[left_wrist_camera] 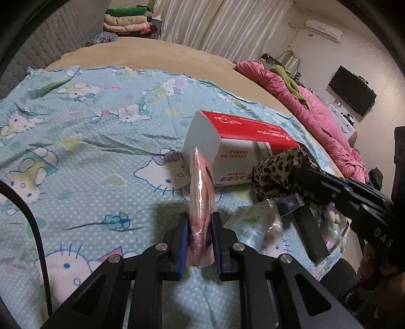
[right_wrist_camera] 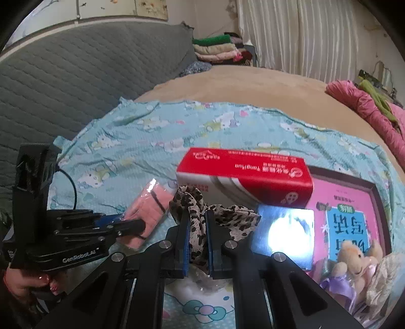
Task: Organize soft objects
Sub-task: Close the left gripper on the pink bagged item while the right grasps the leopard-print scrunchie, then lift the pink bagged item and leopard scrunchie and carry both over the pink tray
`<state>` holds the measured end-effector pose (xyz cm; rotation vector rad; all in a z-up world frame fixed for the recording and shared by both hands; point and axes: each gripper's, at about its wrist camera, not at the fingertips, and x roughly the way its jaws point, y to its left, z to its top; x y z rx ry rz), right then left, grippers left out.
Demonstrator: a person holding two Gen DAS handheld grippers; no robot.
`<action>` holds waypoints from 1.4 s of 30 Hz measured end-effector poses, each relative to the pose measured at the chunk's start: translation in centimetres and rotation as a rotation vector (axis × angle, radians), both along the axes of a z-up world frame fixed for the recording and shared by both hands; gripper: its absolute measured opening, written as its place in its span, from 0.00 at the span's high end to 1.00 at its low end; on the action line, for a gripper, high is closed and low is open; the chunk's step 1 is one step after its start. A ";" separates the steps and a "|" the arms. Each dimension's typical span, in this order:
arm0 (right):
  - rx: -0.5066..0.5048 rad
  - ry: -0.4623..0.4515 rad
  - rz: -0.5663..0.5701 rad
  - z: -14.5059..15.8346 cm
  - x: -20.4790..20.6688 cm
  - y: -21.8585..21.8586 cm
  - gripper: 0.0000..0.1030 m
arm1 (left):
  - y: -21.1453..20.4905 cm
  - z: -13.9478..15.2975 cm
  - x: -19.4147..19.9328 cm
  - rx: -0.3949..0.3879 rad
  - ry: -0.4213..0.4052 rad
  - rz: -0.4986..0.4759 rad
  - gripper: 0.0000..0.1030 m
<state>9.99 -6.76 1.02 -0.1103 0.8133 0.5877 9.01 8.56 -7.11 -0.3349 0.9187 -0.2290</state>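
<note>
Bed: a light-blue cartoon-cat sheet (left_wrist_camera: pixel 106 151) is spread over a tan cover (right_wrist_camera: pixel 240 83).
Room: a grey quilted headboard (right_wrist_camera: pixel 76 76), white curtains (left_wrist_camera: pixel 215 25) and folded clothes (left_wrist_camera: pixel 126 17) are seen.
Box: a red-and-white carton (right_wrist_camera: pixel 243 174) is lying on the sheet; "YongHua" is read upside down.
Right view only: a pink picture book (right_wrist_camera: pixel 354 215) and a plush toy (right_wrist_camera: pixel 354 258) are shown.
Left gripper (left_wrist_camera: pixel 200 243): clamped on a plastic-wrapped pink cloth (left_wrist_camera: pixel 201 187), held clear of the sheet; "GenRobot.AI" is read on its body.
Right gripper (right_wrist_camera: pixel 197 243): clamped on a leopard-print scarf (right_wrist_camera: pixel 192 220), beside the carton.
</note>
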 end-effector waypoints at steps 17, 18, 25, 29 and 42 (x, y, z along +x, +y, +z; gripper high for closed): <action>0.076 -0.041 0.003 3.6 -2.0 -1.5 0.90 | -2.0 5.1 -3.5 0.068 -0.033 0.043 0.83; 0.081 -0.042 0.002 3.8 -2.1 -1.6 0.90 | -2.1 5.4 -3.5 0.074 -0.039 0.044 0.83; 0.119 -0.067 -0.017 5.5 -2.4 -2.9 0.90 | -3.4 7.3 -4.4 0.105 -0.061 0.029 0.83; 0.140 -0.081 -0.030 6.3 -2.7 -3.7 0.90 | -4.3 8.4 -4.6 0.121 -0.071 0.021 0.83; 0.212 -0.135 -0.088 8.8 -3.8 -8.0 0.90 | -7.1 11.1 -5.1 0.177 -0.112 -0.008 0.83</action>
